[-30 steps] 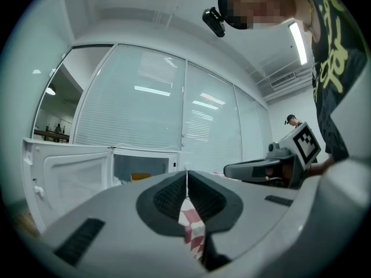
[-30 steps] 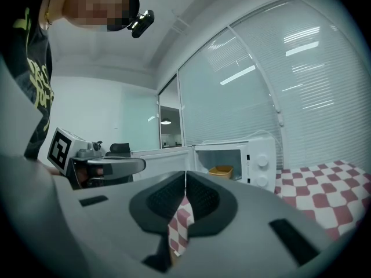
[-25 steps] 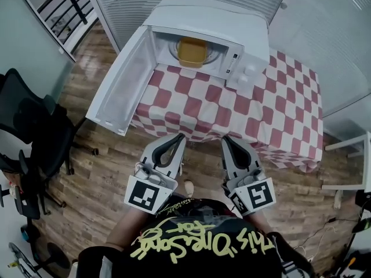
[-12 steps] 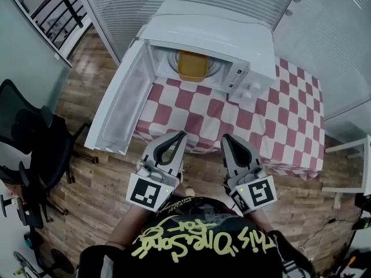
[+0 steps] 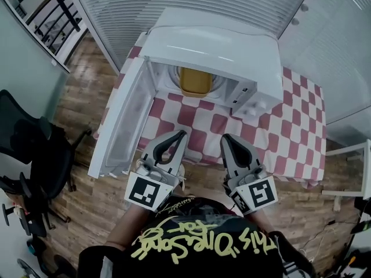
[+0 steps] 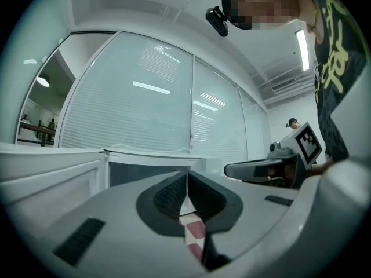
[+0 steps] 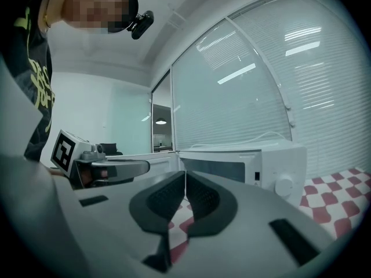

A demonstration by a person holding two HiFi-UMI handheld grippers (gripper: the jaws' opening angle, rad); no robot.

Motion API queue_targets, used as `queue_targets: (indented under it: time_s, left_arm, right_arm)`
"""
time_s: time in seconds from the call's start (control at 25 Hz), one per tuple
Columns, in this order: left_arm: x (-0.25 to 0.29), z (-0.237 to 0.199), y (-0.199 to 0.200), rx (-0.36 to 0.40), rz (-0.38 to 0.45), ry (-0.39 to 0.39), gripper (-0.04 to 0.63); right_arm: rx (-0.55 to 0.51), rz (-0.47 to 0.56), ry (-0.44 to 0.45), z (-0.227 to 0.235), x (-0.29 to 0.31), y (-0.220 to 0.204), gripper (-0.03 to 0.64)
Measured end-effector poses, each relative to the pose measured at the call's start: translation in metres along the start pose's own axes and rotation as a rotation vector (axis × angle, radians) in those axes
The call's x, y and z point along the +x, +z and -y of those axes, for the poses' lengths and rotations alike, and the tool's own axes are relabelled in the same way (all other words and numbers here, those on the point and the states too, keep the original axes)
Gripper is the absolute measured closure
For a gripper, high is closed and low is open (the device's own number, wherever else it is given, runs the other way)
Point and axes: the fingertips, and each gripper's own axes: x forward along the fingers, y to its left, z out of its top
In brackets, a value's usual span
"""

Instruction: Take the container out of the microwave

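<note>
A white microwave point(image 5: 214, 45) stands on a red-and-white checkered table point(image 5: 278, 138) with its door point(image 5: 124, 117) swung wide to the left. Inside it a yellow container point(image 5: 195, 81) rests on the turntable. My left gripper point(image 5: 179, 134) is shut and empty, held near the table's front edge, short of the microwave. My right gripper point(image 5: 227, 138) is beside it, also shut and empty. In the left gripper view the jaws point(image 6: 186, 175) meet, pointing at the microwave point(image 6: 145, 169). In the right gripper view the jaws point(image 7: 184, 175) meet before the microwave point(image 7: 243, 164).
A black office chair point(image 5: 35, 155) stands on the wooden floor at the left. A white frame point(image 5: 353, 172) is at the right edge. Blinds and glass walls rise behind the microwave. The open door reaches out over the floor on the left.
Both grippers, still shut, have moved forward toward the table and the microwave, which now sits closer and lower in the head view.
</note>
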Motion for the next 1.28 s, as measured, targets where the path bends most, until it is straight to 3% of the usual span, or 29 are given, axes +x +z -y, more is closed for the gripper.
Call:
queue_targets:
  time_s: [0.76, 1.28]
  left_arm:
    - [0.055, -0.05, 0.009, 0.029, 0.014, -0.078, 0.583]
    - [0.059, -0.063, 0.007, 0.005, -0.011, 0.001, 0.583]
  right_arm:
    - [0.019, 0.026, -0.048, 0.023, 0.066, 0.004, 0.606]
    - [0.015, -0.012, 0.01, 0.032, 0.08, 0.001, 0.606]
